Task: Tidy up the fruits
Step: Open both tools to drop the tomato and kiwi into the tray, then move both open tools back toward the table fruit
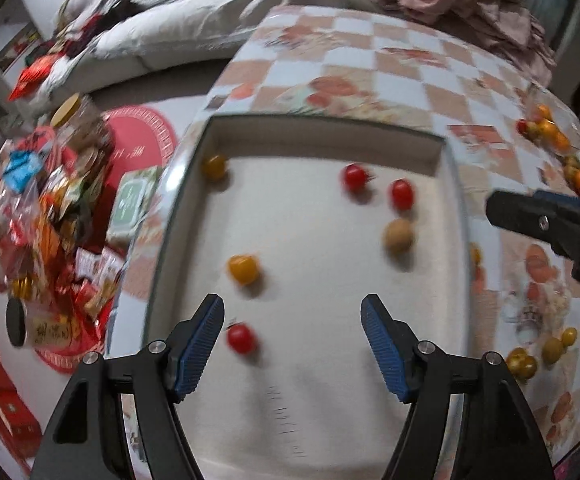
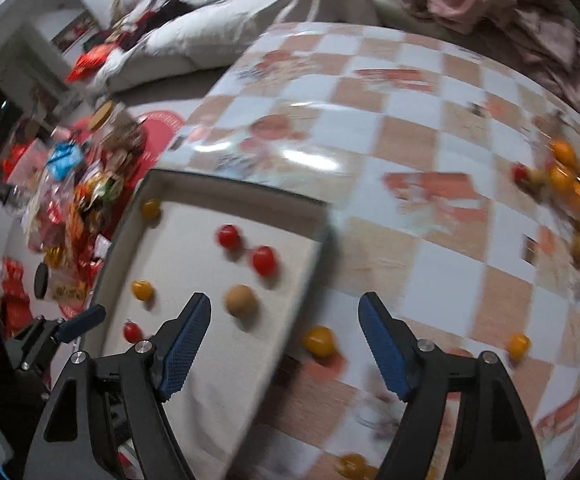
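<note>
On checkered tablecloth (image 2: 410,152) beside rumpled bedding (image 1: 177,20), both grippers' fingers (image 1: 205,344) spread, empty.

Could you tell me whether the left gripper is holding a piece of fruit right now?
No, the left gripper is open and empty above the tray, with the nearest red tomato lying loose on the tray floor beside its left finger.

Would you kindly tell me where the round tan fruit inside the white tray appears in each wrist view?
Left wrist: the tan fruit lies right of centre, just below a red tomato.
Right wrist: the tan fruit sits lower left of centre.
Shared landmark: the white tray's right wall.
</note>
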